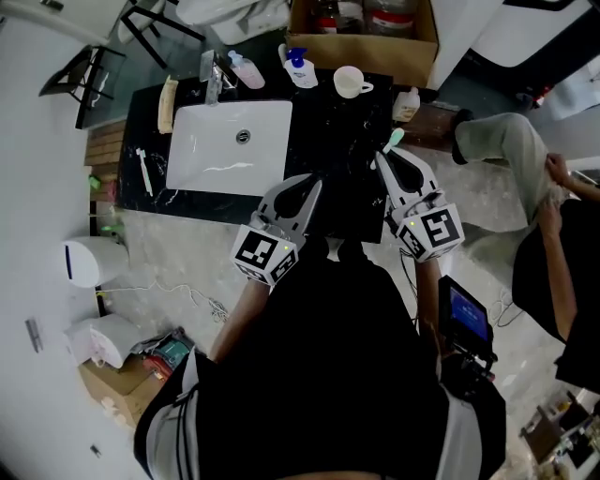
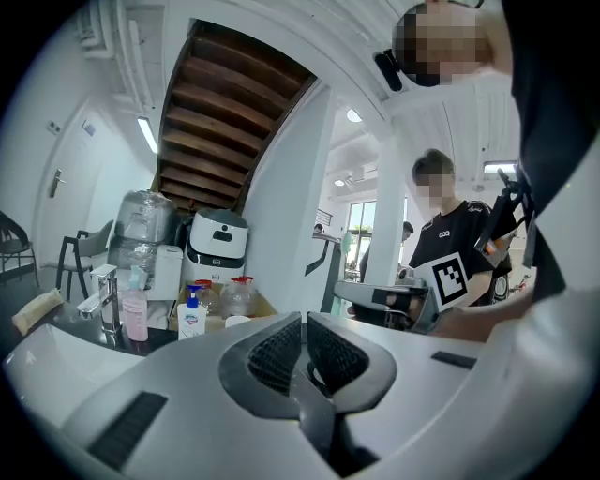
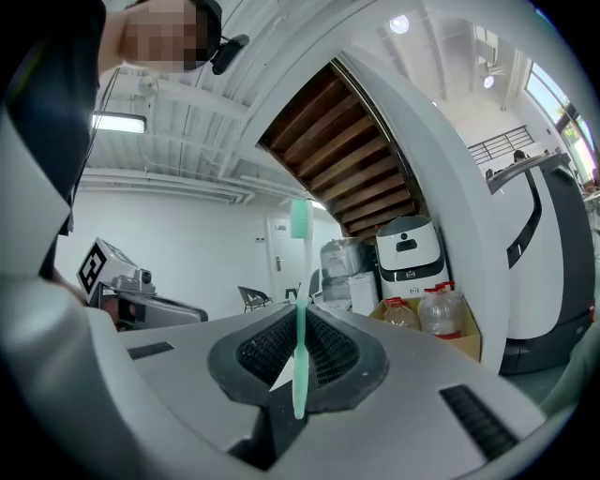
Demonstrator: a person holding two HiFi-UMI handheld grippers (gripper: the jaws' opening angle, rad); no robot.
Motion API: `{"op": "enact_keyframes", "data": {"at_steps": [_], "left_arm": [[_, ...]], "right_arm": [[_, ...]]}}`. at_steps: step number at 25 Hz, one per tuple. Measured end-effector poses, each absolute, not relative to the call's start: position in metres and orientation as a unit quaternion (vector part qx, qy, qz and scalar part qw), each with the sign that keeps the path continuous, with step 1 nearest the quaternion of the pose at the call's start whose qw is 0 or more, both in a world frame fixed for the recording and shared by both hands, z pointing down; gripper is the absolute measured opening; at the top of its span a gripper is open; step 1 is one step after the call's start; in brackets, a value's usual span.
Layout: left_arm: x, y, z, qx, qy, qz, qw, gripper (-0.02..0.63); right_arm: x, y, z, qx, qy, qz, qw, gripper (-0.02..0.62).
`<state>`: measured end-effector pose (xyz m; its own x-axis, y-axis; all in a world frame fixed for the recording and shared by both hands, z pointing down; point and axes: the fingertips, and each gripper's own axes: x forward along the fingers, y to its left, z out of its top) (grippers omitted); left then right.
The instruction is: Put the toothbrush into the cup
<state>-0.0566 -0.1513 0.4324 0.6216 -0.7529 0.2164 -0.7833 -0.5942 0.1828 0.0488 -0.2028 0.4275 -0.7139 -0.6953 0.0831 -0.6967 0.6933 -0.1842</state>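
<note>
My right gripper point(image 1: 386, 159) is shut on a green toothbrush point(image 3: 299, 319), which stands upright between the jaws with its head point(image 1: 395, 137) sticking out past the tips. The white cup point(image 1: 350, 82) sits at the back of the black counter point(image 1: 342, 131), beyond and a little left of that gripper. My left gripper point(image 1: 314, 186) hovers over the counter's front edge beside the sink, its jaws shut with nothing between them point(image 2: 304, 342).
A white sink point(image 1: 230, 145) fills the counter's left half, with a tap point(image 1: 212, 80), a pink bottle point(image 1: 247, 71) and a blue-pump soap bottle point(image 1: 300, 68) behind it. Another toothbrush point(image 1: 144, 171) lies at the left. A cardboard box point(image 1: 364, 28) stands behind. A person point(image 1: 553, 234) sits at right.
</note>
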Motion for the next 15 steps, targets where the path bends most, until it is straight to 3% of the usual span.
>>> {"op": "enact_keyframes", "data": {"at_steps": [15], "left_arm": [[-0.086,-0.165,0.434,0.900,-0.414,0.054,0.129,0.028]], "right_arm": [[0.013,-0.339,0.457,0.388,-0.916,0.095,0.043,0.035]]}}
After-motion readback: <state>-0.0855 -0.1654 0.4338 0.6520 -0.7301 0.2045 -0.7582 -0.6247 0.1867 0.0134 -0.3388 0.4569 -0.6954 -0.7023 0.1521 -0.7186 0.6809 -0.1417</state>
